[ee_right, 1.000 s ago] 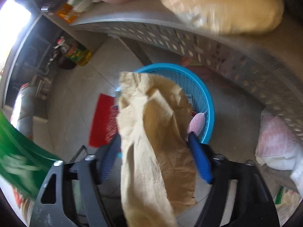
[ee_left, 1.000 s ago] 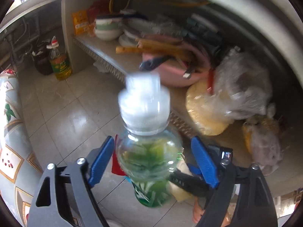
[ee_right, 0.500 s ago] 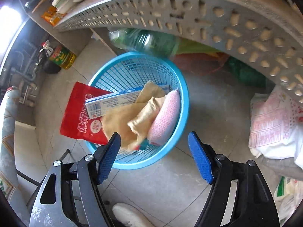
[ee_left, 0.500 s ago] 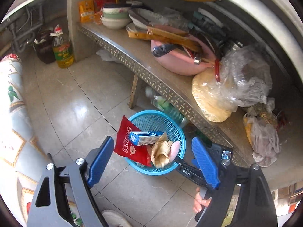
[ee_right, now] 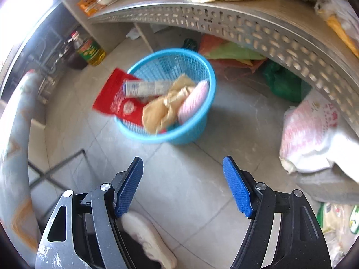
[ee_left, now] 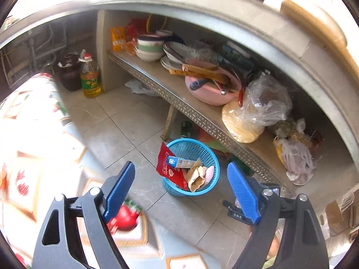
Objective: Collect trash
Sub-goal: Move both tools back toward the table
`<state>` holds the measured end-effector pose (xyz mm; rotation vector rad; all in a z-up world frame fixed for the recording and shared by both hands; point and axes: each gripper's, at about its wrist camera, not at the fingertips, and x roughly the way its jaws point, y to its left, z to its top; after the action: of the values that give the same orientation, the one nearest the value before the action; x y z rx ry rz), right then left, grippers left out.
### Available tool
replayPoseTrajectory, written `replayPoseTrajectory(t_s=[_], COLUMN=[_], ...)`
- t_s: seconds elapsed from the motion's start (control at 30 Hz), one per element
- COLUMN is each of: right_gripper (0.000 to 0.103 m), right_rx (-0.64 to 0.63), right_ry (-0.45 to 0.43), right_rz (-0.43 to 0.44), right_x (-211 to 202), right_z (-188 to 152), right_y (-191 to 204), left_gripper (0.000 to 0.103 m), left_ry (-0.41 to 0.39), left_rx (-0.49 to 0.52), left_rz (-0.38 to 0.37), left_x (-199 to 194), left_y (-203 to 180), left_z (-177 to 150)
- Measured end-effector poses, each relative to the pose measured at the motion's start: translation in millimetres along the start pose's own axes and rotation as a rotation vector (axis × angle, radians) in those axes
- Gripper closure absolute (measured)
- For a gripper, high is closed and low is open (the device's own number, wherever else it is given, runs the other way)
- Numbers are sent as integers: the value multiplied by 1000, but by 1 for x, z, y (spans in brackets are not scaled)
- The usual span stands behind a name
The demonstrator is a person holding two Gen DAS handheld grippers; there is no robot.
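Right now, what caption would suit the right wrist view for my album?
Open right gripper above a tiled floor, facing a blue basket holding a red wrapper, carton, yellow cloth and pink sponge.

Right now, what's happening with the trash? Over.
Left gripper open, empty. Right gripper open, empty. Blue basket holds red packet, carton, tan cloth, pink sponge. Nothing blocking it.

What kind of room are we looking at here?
Probably a home kitchen or pantry corner: stacked bowls and a pink basin on a metal shelf, with a cooking oil bottle on the tiled floor.
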<state>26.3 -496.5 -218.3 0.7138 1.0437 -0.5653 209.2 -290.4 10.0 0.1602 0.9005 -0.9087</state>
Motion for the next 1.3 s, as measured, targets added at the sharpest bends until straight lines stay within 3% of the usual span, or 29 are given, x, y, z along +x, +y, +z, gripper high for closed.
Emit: replayPoseTrajectory(t_s=[0.2,0.43,0.87,1.07,1.3], right_gripper=[32,33,33,33,31], right_rx=[-15,-9,-158,-317,-447], right_ry=[25,18,-102,-127,-109], right_rz=[8,11,38,150,362], right_x=[-19,-25,-90,-129,-162], right_z=[-33,-39,-36,-29,-34], right_y=[0,9,67,129,211], left_gripper=[21,20,19,19,19], left_ry=[-60,-104,-113,-131,-137], left_rx=[-59,-129,-231,-337,-421], left_rz=[22,74,227,287,322], left_x=[-57,-103,-160,-187,-203], left_y=[24,52,116,153,182], left_z=[-34,-74,-139,-172,-193])
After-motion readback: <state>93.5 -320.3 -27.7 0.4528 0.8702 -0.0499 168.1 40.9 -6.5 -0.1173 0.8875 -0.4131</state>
